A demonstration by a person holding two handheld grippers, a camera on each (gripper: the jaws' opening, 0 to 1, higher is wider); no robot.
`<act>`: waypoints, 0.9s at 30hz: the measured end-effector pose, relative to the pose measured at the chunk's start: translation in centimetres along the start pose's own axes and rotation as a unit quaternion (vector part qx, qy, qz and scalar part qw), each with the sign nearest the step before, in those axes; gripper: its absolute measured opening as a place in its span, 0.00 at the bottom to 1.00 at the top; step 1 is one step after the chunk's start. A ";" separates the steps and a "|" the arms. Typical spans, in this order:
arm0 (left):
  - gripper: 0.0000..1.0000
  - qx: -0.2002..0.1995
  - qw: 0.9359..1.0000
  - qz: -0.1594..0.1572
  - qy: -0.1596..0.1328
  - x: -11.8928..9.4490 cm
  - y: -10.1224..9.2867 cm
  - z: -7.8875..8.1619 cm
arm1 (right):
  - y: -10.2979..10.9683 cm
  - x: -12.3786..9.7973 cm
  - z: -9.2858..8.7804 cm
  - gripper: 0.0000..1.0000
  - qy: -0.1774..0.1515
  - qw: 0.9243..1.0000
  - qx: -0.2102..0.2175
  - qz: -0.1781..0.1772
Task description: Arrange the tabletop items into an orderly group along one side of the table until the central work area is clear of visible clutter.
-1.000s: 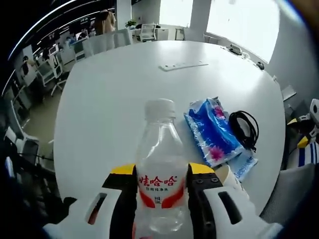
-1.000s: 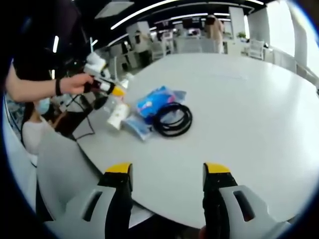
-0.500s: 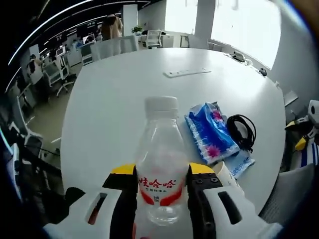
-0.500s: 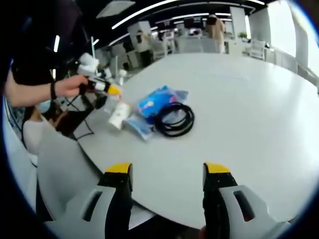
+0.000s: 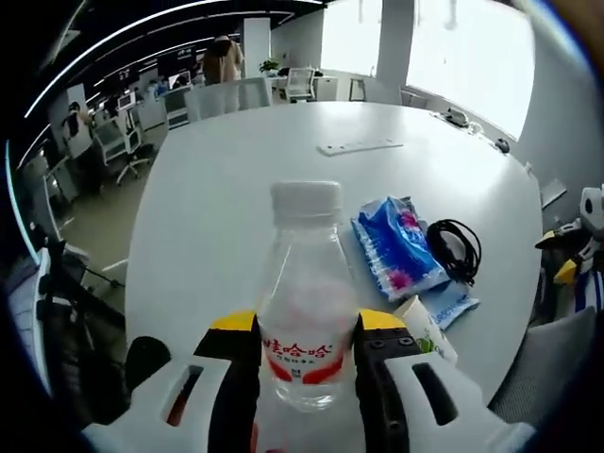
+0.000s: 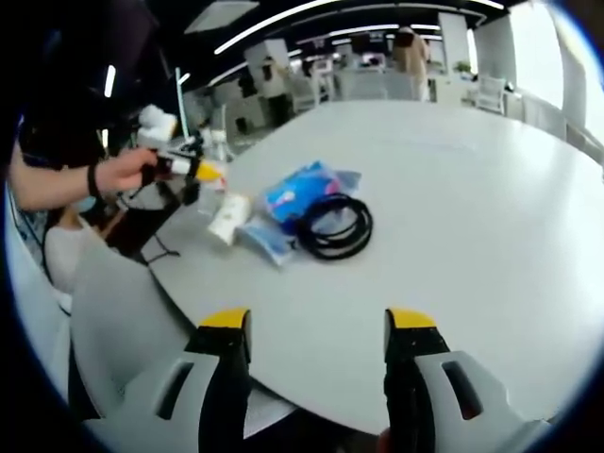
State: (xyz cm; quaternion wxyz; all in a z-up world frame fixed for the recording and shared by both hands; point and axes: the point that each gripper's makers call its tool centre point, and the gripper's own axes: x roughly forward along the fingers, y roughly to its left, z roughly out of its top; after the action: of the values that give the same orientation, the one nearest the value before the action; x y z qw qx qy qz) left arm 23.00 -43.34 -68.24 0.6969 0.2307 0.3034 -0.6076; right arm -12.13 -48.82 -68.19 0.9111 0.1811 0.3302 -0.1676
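Between left hand-held gripper (image 5: 306,342) jaws, clamped water bottle (image 5: 307,302), right hand-held gripper (image 6: 318,332) agape

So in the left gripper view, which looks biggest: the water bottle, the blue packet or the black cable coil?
1. Water bottle, though it sits closest to the camera, between the jaws, so that inflates it.
2. Blue packet.
3. Black cable coil.

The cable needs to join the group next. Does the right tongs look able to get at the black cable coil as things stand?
Probably yes. The right tongs stand open and empty, and bare table lies between them and the black cable coil, which rests uncovered beside the blue packet.
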 end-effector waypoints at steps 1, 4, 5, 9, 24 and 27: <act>0.37 -0.002 1.000 0.001 -0.001 -0.1 0.0 -0.1 | 0.0 0.0 0.0 0.55 0.000 1.000 0.001 0.000; 0.37 -0.007 1.000 0.004 -0.004 -0.6 0.0 -0.4 | 0.1 0.0 -0.1 0.55 0.001 1.000 -0.001 0.001; 0.37 -0.007 1.000 0.006 -0.006 -0.8 0.0 -0.5 | 0.2 0.0 -0.1 0.55 0.002 1.000 -0.001 0.001; 0.37 -0.011 1.000 0.009 -0.009 -1.4 0.0 -0.9 | 0.4 0.1 -0.1 0.55 0.003 1.000 -0.003 0.003; 0.37 -0.025 0.999 0.028 -0.024 -3.0 0.0 -2.5 | 1.0 0.5 0.2 0.55 0.002 1.000 -0.007 0.008; 0.37 -0.029 0.999 0.030 -0.025 -3.1 0.0 -2.6 | 0.9 0.5 0.2 0.55 0.002 1.000 -0.006 0.007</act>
State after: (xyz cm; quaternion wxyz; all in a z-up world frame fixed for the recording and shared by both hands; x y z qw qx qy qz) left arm 22.36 -39.33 -67.89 0.7283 0.2043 0.2961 -0.5833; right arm -11.32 -48.20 -68.16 0.9126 0.1781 0.3320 -0.1588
